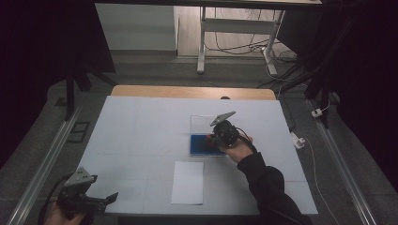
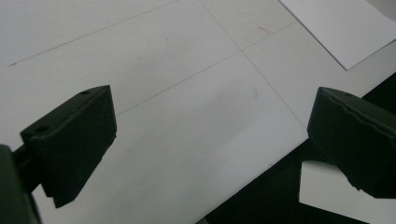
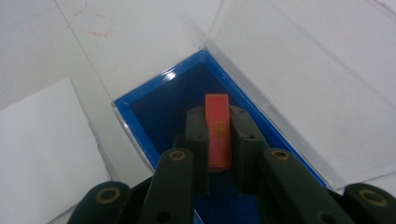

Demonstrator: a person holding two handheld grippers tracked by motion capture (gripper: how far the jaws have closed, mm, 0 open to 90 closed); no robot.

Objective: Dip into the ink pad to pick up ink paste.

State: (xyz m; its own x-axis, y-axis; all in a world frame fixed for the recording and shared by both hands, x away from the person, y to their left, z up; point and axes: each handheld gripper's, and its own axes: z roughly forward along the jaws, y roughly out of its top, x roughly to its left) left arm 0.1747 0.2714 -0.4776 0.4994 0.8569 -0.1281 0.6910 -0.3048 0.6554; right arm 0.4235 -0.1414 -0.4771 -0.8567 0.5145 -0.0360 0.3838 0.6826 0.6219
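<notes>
A shallow blue box (image 3: 159,107) with a clear hinged lid (image 3: 299,79) lies open on the white table (image 1: 141,136). My right gripper (image 3: 218,114) is over the box, shut on a flat orange-red card (image 3: 218,130) with gold marks that stands on edge between its jaws. In the high view the right gripper (image 1: 217,139) hovers over the blue box (image 1: 199,145) near the table's middle. At the near left corner my left gripper (image 1: 109,199) is held open above the table edge, nothing between its fingers (image 2: 74,140).
A white sheet of paper (image 1: 188,182) lies in front of the box, also seen as a sheet of paper (image 3: 42,154) to the left in the right gripper view. The table's front edge (image 2: 261,172) runs just below the left gripper. Desk legs and cables stand on the floor beyond.
</notes>
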